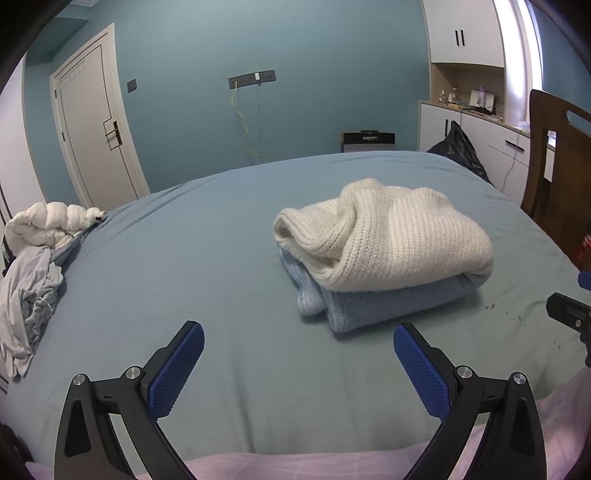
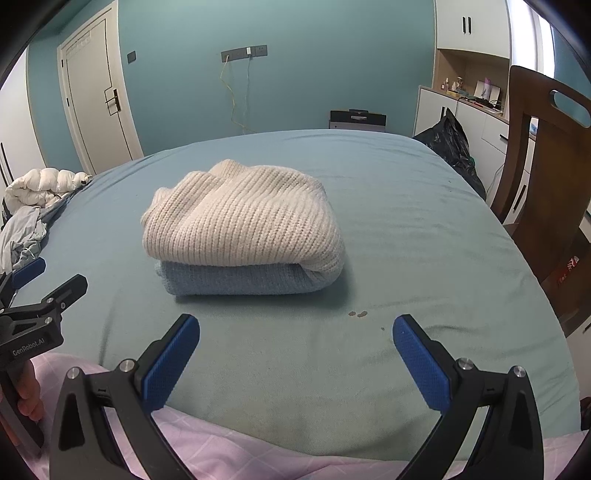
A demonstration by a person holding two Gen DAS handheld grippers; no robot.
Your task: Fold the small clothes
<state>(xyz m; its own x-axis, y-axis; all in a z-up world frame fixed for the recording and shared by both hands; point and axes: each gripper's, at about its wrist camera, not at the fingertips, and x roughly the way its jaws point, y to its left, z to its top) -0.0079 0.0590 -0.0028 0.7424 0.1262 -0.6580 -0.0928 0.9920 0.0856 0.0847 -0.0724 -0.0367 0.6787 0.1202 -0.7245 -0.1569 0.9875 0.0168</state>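
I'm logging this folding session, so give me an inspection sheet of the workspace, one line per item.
Surface: bed sheet, teal, lightly wrinkled, a few small dark spots near the front.
Job's things: folded sweater, cream layer on top of a light blue layer, lying mid-bed.
Clutter: grey garment crumpled at the left edge, white puffy jacket behind it.
Grippers: left gripper and right gripper both open, holding nothing, short of the sweater.
Cables: yellow cable hanging from the wall outlet strip.
Surroundings: white door, white cabinets, wooden chair, black bag.
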